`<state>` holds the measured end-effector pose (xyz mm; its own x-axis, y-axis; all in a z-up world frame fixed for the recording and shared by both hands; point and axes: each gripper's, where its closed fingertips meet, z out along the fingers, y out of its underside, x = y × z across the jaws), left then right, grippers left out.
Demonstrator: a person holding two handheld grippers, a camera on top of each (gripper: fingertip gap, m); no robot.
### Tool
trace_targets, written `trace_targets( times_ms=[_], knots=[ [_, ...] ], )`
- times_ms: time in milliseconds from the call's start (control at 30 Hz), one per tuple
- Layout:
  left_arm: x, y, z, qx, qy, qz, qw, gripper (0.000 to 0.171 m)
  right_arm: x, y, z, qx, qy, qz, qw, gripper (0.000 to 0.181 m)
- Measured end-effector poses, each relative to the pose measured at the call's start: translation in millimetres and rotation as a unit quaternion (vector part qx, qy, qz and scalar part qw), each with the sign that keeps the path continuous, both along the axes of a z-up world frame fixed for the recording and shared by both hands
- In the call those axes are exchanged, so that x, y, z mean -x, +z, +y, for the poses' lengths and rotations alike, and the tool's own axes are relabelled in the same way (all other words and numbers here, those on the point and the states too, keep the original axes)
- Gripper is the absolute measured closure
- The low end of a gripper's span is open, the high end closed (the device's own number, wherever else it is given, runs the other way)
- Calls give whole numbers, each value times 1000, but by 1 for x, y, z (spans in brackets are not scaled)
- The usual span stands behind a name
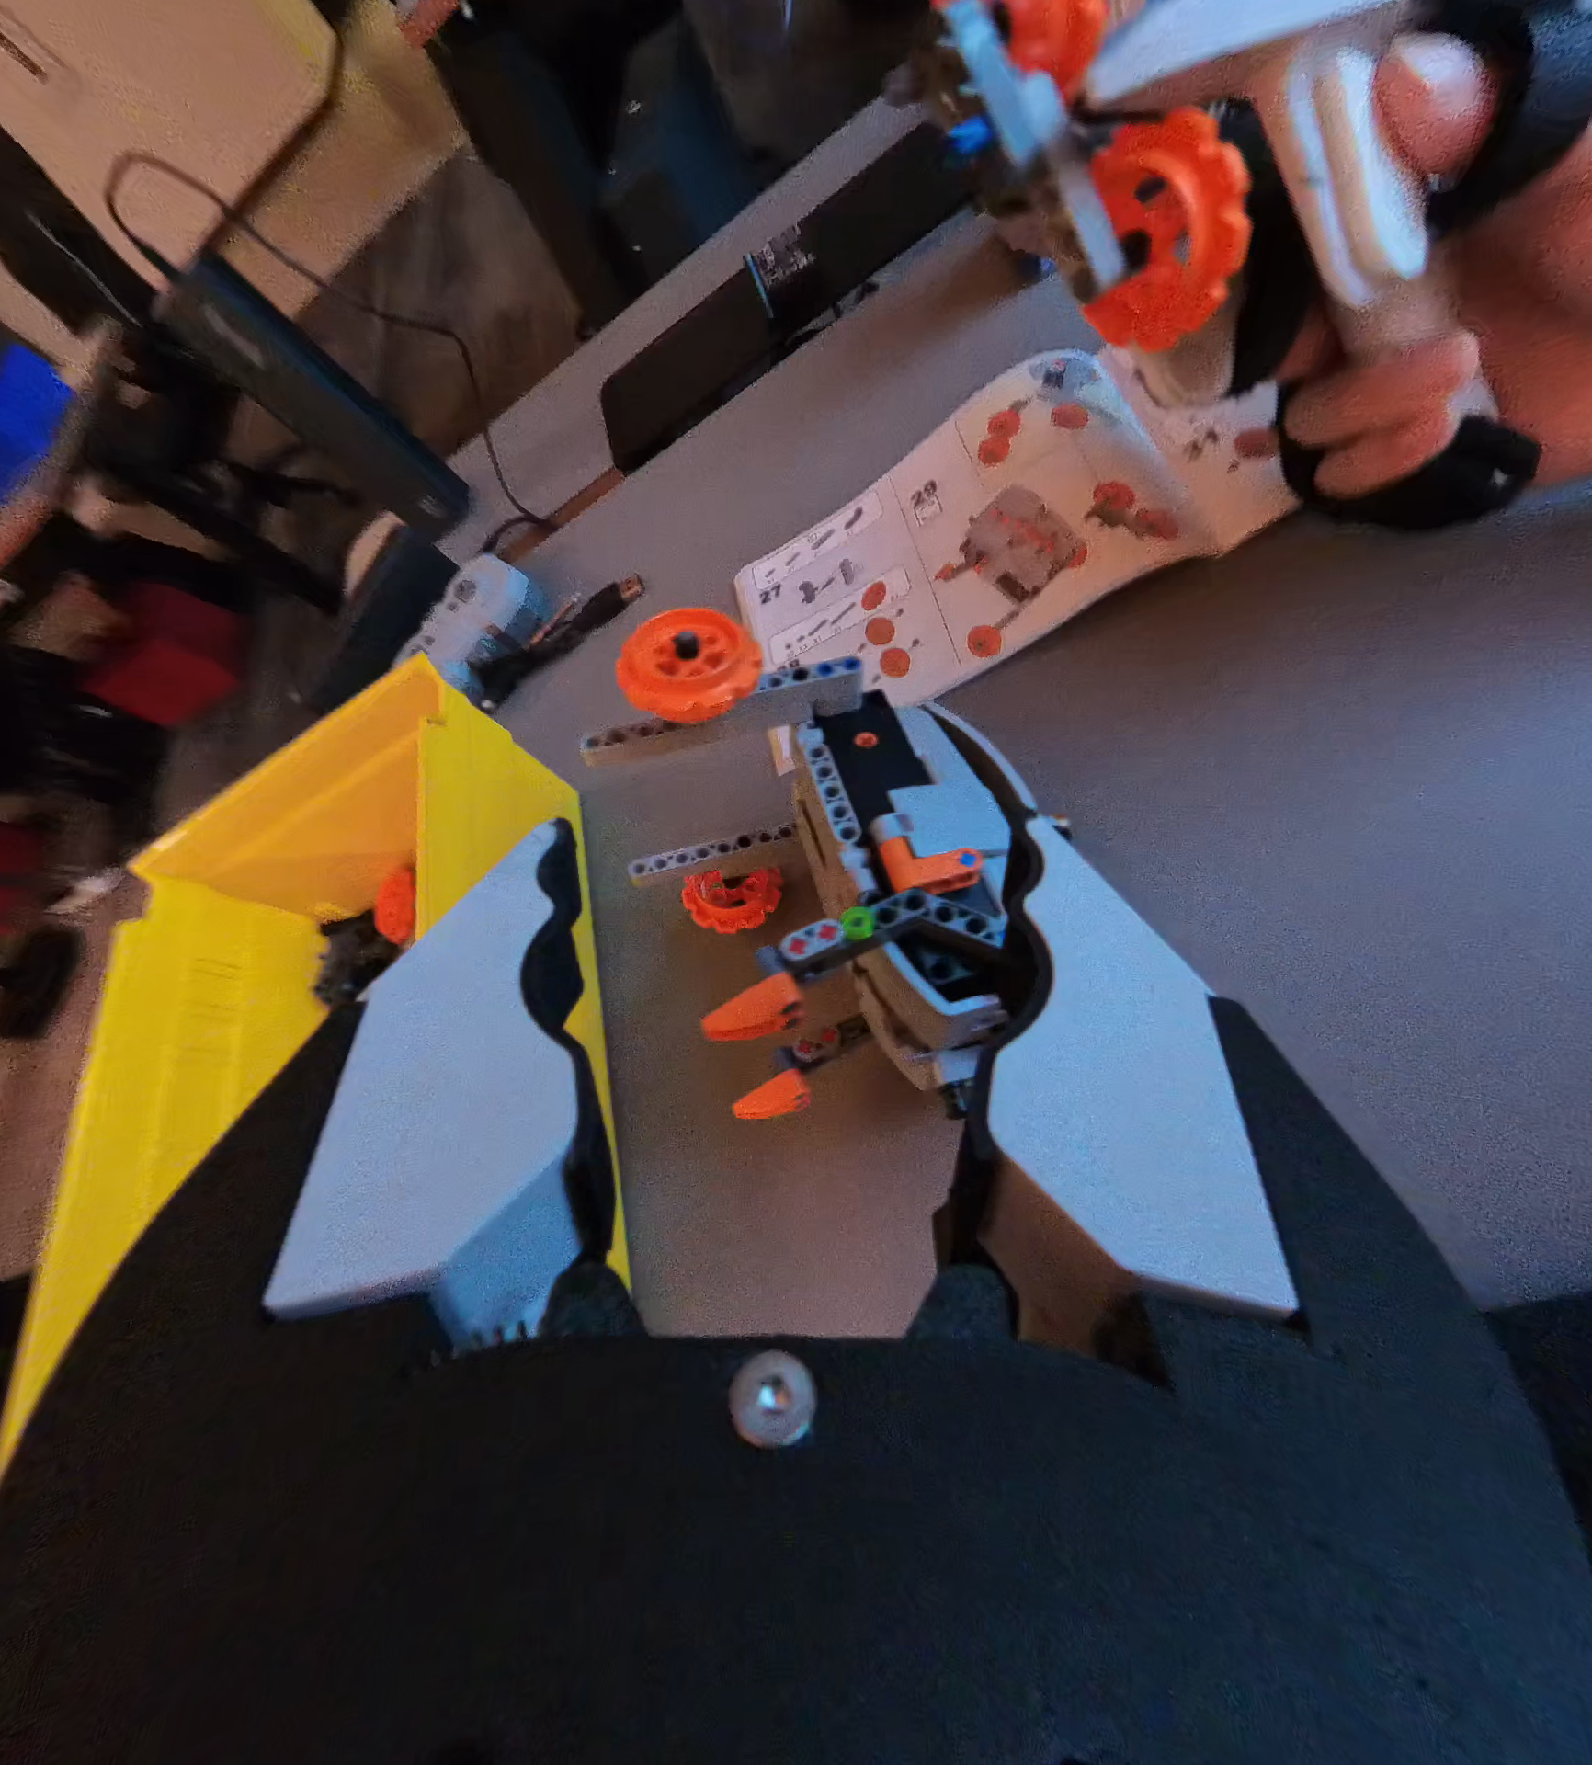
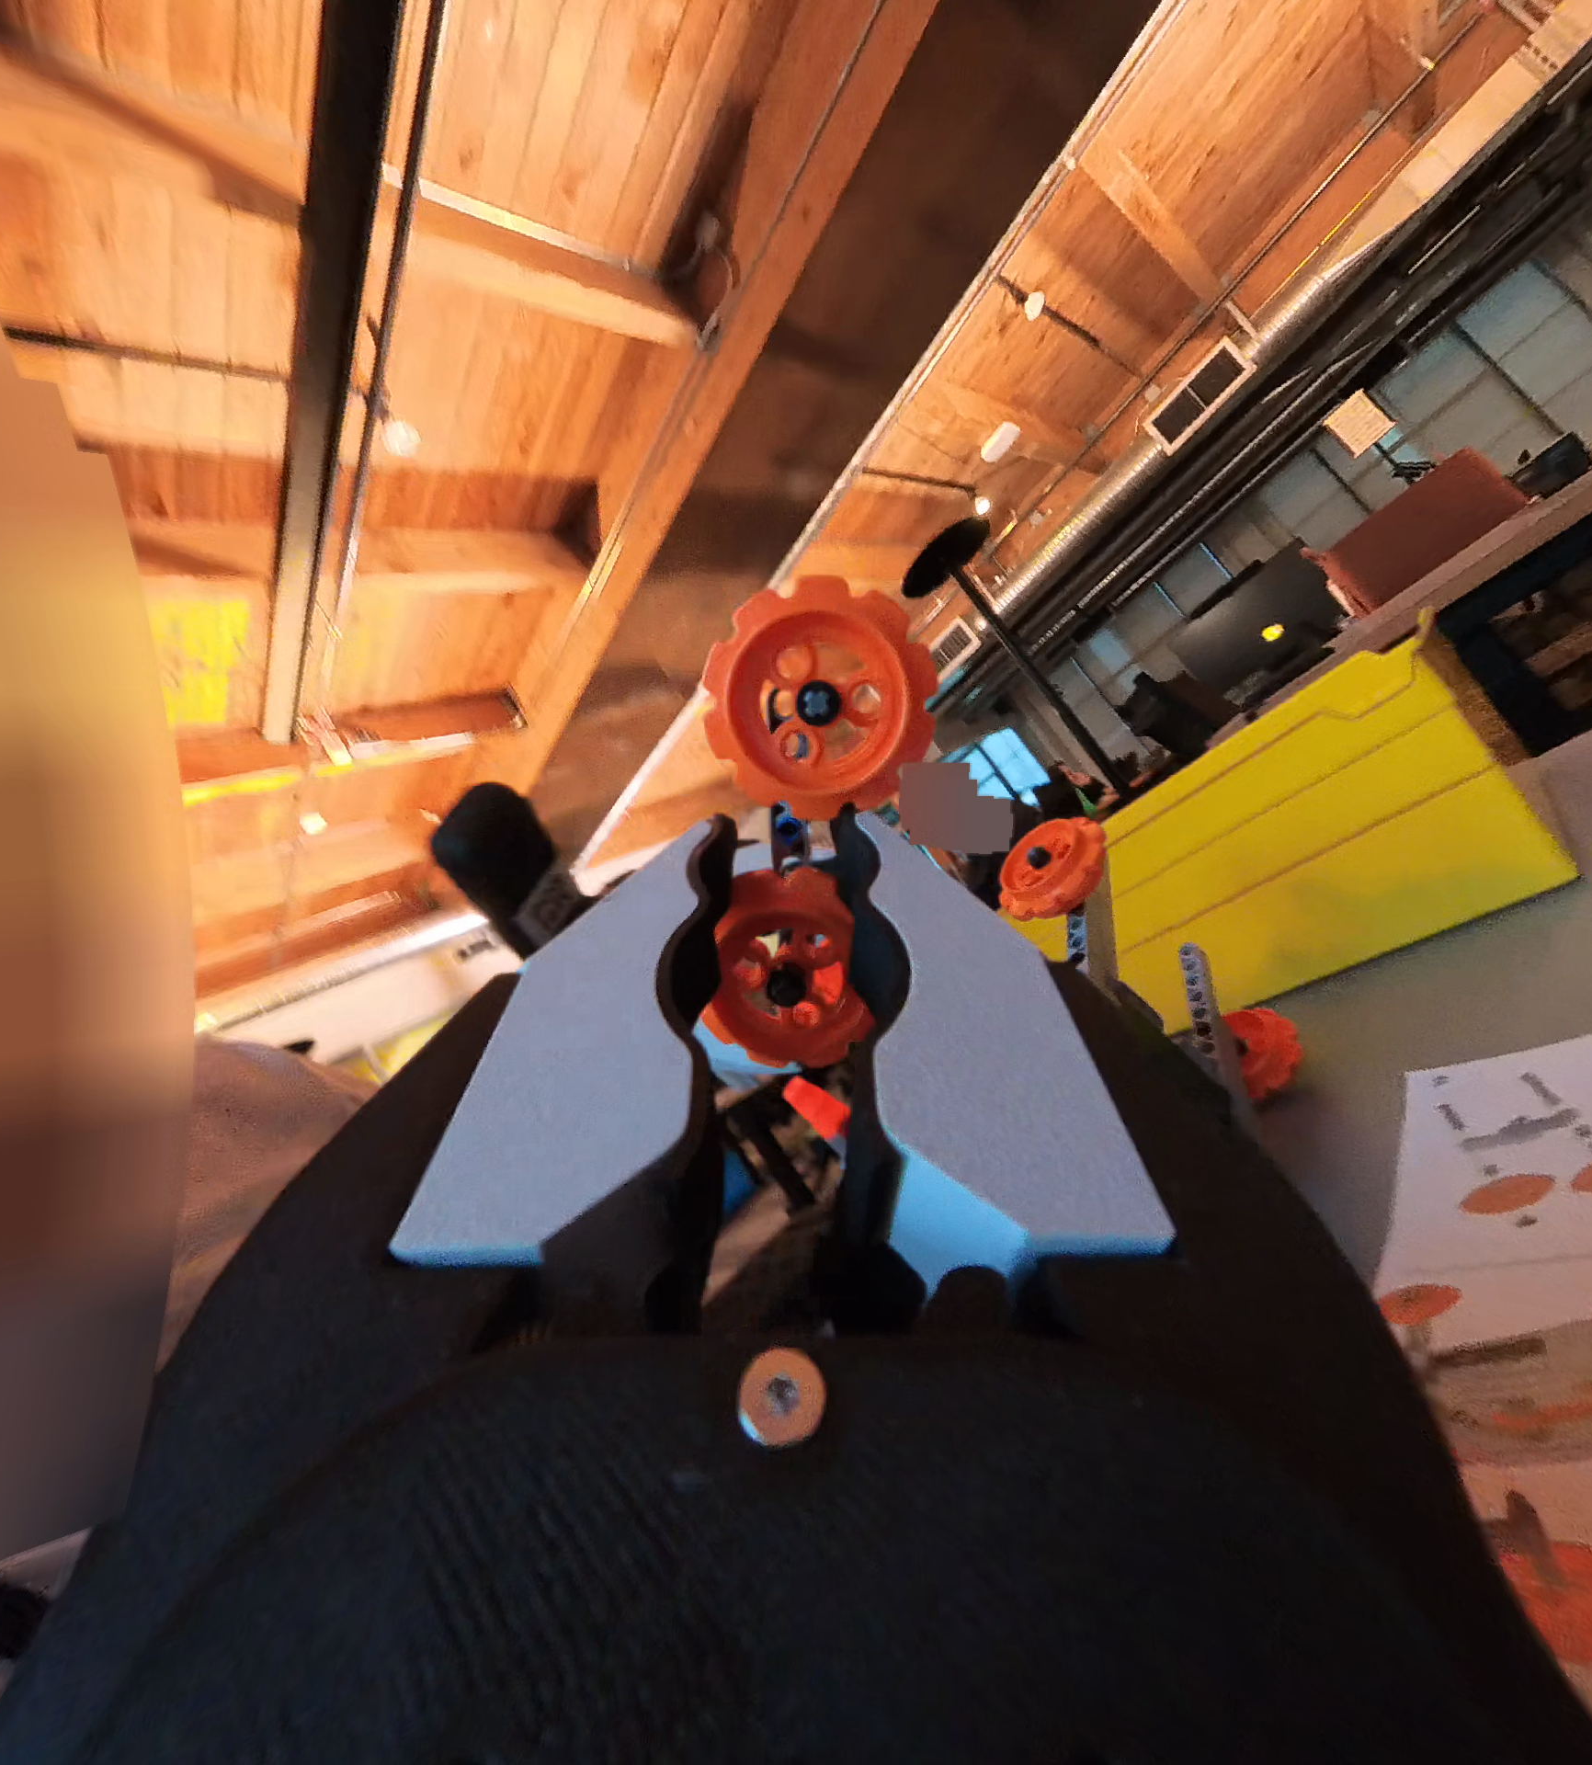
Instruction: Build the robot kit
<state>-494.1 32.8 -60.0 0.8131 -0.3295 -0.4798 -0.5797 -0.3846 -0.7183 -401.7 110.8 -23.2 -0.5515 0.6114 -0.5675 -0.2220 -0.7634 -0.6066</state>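
Observation:
My left gripper [image 1: 802, 840] is open wide, low over a grey table [image 1: 1346, 860]. A grey toy-brick model [image 1: 878, 860] with orange claws and an orange wheel [image 1: 689, 664] lies between its fingers, close against the right finger [image 1: 1107, 1051]. A loose orange toothed wheel [image 1: 732, 898] lies beside the model. My right gripper [image 2: 787, 840] is raised towards the ceiling and shut on a small assembly with two orange toothed wheels, one [image 2: 816, 702] above the fingertips and one [image 2: 787, 979] between the fingers. This assembly [image 1: 1165, 229] also shows at the top right of the left wrist view, with a hand.
A yellow bin [image 1: 296, 860] with small parts stands against my left gripper's left finger; it also shows in the right wrist view [image 2: 1327, 831]. An open instruction booklet [image 1: 1012, 535] lies beyond the model. Cables and a small grey device [image 1: 496, 611] sit near the table's far edge.

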Motion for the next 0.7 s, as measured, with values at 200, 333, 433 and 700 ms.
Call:
trace_targets(
  times_ms=[200,333,433,700],
  knots=[
    [-36,-40,16,83,30,53,995,80,-7,4,-1,-49,-30,-1,998,160],
    [-16,-60,30,126,101,99,982,75,-10,2,5,-55,-38,-6,998,160],
    [-6,-72,27,158,114,85,977,78,-12,6,5,-54,-34,2,998,160],
    [7,-82,20,196,-5,175,965,95,-3,-1,-9,-89,-15,-24,996,160]
  ],
)
